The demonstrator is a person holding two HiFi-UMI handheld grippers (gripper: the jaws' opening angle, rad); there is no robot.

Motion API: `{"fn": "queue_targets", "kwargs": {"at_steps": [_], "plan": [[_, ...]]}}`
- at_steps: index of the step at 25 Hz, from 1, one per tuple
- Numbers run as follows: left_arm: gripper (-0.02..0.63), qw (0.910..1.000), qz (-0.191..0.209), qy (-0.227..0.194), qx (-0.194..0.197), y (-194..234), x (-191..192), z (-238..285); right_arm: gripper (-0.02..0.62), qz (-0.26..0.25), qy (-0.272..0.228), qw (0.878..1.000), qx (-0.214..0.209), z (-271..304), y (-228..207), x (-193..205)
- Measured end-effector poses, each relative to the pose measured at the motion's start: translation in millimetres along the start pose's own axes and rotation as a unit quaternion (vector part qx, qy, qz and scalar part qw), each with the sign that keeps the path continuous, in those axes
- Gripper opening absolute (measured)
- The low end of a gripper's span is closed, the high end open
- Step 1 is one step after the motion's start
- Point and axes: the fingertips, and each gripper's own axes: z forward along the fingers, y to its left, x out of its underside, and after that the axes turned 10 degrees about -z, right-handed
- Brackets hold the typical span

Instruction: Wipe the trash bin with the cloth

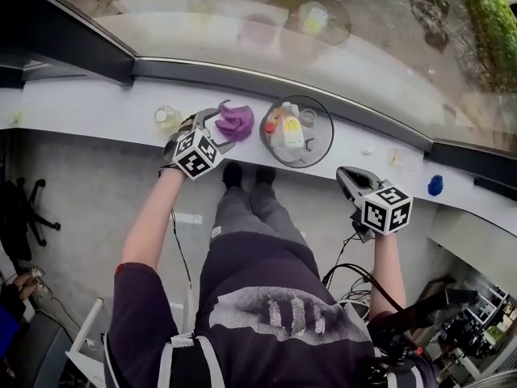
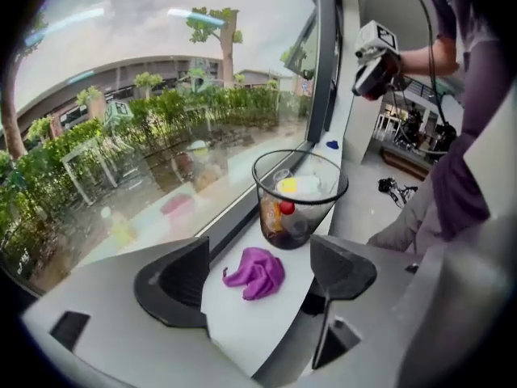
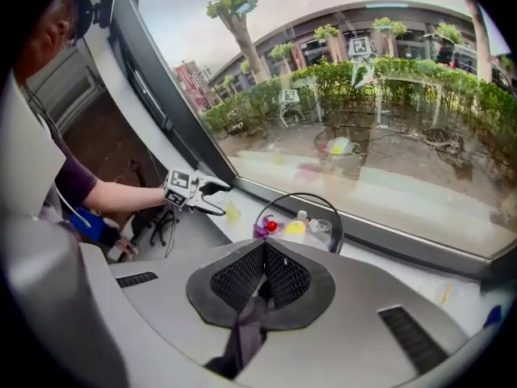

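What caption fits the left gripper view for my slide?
The open left gripper frames a crumpled purple cloth beside the clear trash bin on the white windowsill.

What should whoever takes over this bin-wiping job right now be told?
Left gripper: open, aimed at the crumpled purple cloth, pads not touching it.
Right gripper: shut, empty, held clear to the bin's right.
Things: the cloth lies on the white window ledge beside the clear round trash bin, which holds bottles.
Done: the approach to the cloth only.
Left: grip the cloth, lift it, wipe the bin.
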Motion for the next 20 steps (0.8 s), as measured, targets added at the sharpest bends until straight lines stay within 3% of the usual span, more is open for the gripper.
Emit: {"fn": "queue_targets", "kwargs": {"at_steps": [4,7,10,14,20], "plan": [[0.368,0.9977,0.021,0.062,0.021,4,30,62,-0.002,-0.024,0.024,0.998,0.054,22,-49,12],[0.368,0.9950,-0.002,0.091,0.041,0,57,110,0.000,-0.013,0.026,0.995,0.091,36,-86,21],[0.368,0.9918,-0.025,0.115,0.052,1,87,156,-0.002,-0.019,0.037,0.995,0.096,55,-107,30],[0.368,0.9896,-0.098,0.094,0.047,15,104,204,0.000,-0.021,0.035,0.994,0.097,82,-131,32],[0.367,0.9881,-0.107,0.103,0.039,13,123,246,0.000,0.000,0.032,0.994,0.101,106,-152,45]]}}
